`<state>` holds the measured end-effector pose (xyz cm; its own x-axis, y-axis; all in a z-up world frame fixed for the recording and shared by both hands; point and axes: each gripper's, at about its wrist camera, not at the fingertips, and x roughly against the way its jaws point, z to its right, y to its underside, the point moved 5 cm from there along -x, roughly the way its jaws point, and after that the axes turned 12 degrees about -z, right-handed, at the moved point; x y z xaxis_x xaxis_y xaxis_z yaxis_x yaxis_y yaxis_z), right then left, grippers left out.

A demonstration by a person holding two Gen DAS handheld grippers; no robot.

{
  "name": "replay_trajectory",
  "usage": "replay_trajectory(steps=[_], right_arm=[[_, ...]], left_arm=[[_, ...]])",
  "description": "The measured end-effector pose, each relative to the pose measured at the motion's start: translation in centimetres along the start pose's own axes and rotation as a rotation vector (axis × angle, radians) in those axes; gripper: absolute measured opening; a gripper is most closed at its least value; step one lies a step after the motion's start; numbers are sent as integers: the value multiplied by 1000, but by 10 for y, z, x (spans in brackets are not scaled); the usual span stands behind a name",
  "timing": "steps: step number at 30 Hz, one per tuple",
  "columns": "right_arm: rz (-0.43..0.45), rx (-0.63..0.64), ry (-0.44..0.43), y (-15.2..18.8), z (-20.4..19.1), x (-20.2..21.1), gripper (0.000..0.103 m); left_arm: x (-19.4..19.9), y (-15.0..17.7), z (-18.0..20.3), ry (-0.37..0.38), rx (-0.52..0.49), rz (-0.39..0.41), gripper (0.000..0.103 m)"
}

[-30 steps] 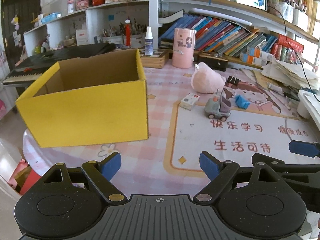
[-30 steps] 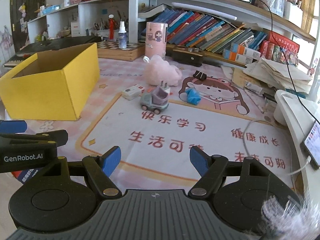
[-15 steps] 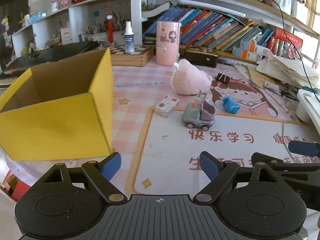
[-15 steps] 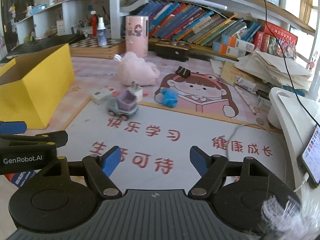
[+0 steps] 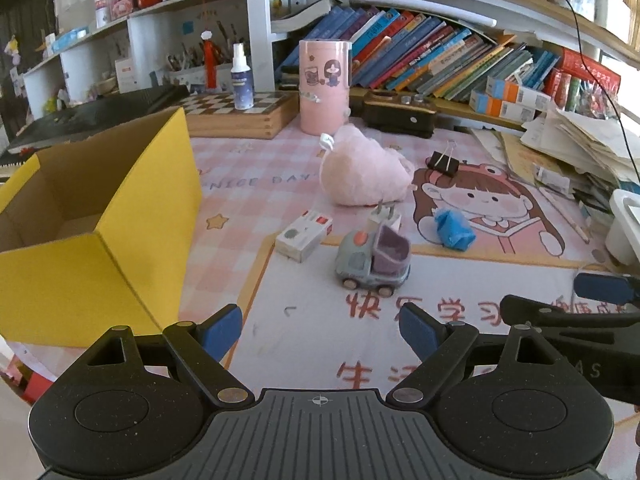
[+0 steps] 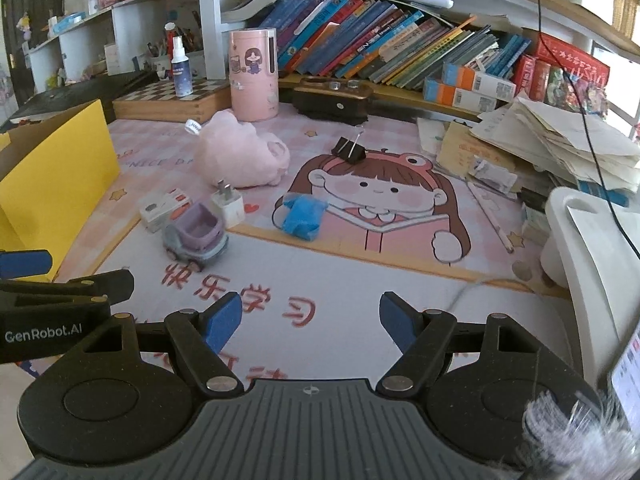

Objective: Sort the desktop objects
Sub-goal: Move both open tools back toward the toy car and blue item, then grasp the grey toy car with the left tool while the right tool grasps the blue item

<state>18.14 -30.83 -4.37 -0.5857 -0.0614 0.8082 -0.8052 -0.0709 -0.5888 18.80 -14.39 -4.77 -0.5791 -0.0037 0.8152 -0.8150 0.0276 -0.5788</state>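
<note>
An open yellow cardboard box (image 5: 92, 248) (image 6: 52, 176) stands at the left of the desk. Loose on the cartoon mat lie a grey and purple toy truck (image 5: 374, 258) (image 6: 198, 236), a small white box (image 5: 304, 234) (image 6: 164, 206), a white plug adapter (image 5: 385, 216) (image 6: 229, 202), a pink plush toy (image 5: 362, 174) (image 6: 240, 152), a crumpled blue item (image 5: 454, 228) (image 6: 302, 214) and a black binder clip (image 5: 442, 162) (image 6: 350, 150). My left gripper (image 5: 320, 330) hangs open over the mat, short of the truck. My right gripper (image 6: 310, 318) is open too, empty, to the truck's right.
A pink canister (image 5: 325, 86), a chessboard case (image 5: 240, 114) with a spray bottle (image 5: 242, 80), and a black case (image 5: 400, 114) stand at the back. Books fill the shelf (image 6: 380, 52). Stacked papers (image 6: 560, 140) and a white stand (image 6: 580, 240) crowd the right side.
Both grippers have slid to the right across the desk. The yellow box has shifted toward the left of each view and the toys now sit nearer the middle. Both stay open.
</note>
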Motion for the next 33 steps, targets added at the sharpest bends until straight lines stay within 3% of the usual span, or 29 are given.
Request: replay_trajectory(steps=[10, 16, 24, 33], right_arm=[[-10, 25, -73, -31, 10, -27, 72], [-4, 21, -91, -45, 20, -37, 72], [-4, 8, -117, -52, 34, -44, 60], [-6, 11, -121, -59, 38, -51, 57]], left_arm=[[-13, -16, 4, -48, 46, -17, 88], [-27, -22, 21, -32, 15, -55, 88], [-45, -32, 33, -6, -16, -80, 87], [-69, -47, 39, -29, -59, -91, 82]])
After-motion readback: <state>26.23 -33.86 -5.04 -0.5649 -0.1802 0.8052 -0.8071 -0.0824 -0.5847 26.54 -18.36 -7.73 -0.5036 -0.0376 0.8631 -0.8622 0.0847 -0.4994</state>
